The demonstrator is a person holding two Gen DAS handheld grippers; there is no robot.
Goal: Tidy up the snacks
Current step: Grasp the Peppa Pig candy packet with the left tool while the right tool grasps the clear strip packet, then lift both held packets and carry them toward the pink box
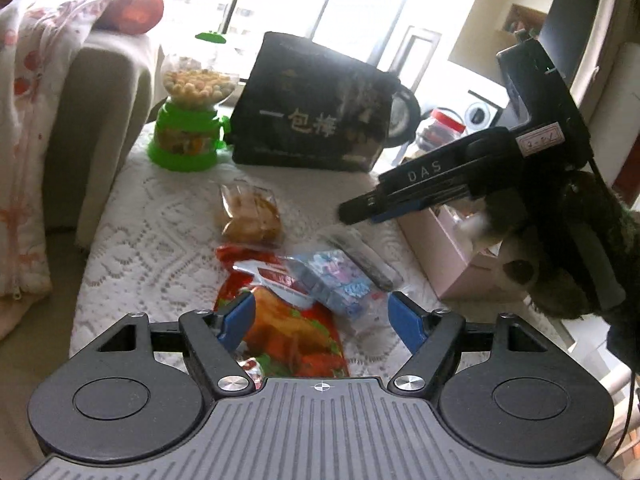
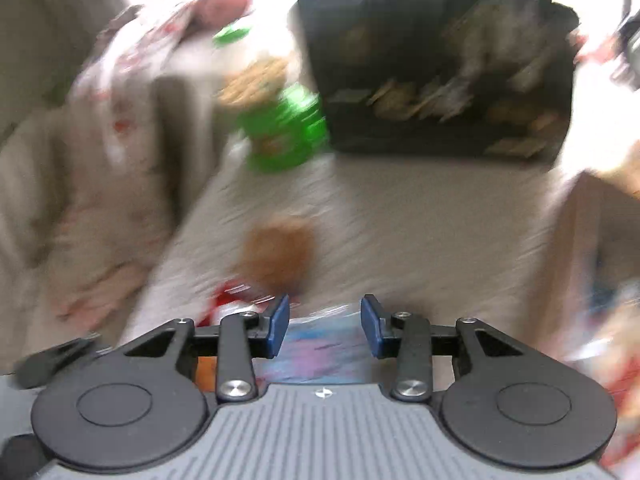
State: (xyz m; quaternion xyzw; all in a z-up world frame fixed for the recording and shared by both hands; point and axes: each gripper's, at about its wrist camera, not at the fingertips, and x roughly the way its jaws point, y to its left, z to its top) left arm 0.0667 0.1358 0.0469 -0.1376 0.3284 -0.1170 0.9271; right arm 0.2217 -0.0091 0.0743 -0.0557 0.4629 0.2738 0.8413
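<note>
Several snack packets lie on a white lace cloth (image 1: 152,240). A clear bag of brown cookies (image 1: 250,216) is farthest, then a red and orange packet (image 1: 288,328), a blue and pink packet (image 1: 340,280) and a dark slim stick pack (image 1: 360,256). My left gripper (image 1: 322,320) is open, low over the red and blue packets, touching nothing. My right gripper (image 2: 324,328) is open and empty; its view is blurred. It hangs over the blue packet (image 2: 320,356), with the cookie bag (image 2: 276,256) ahead. It shows in the left wrist view (image 1: 352,212) above the stick pack.
A green candy dispenser (image 1: 188,120) and a large black bag (image 1: 320,108) stand at the back of the cloth. A pink box (image 1: 448,256) sits at the right edge. A sofa with a floral blanket (image 1: 36,120) is on the left. A red-lidded jar (image 1: 440,128) stands behind.
</note>
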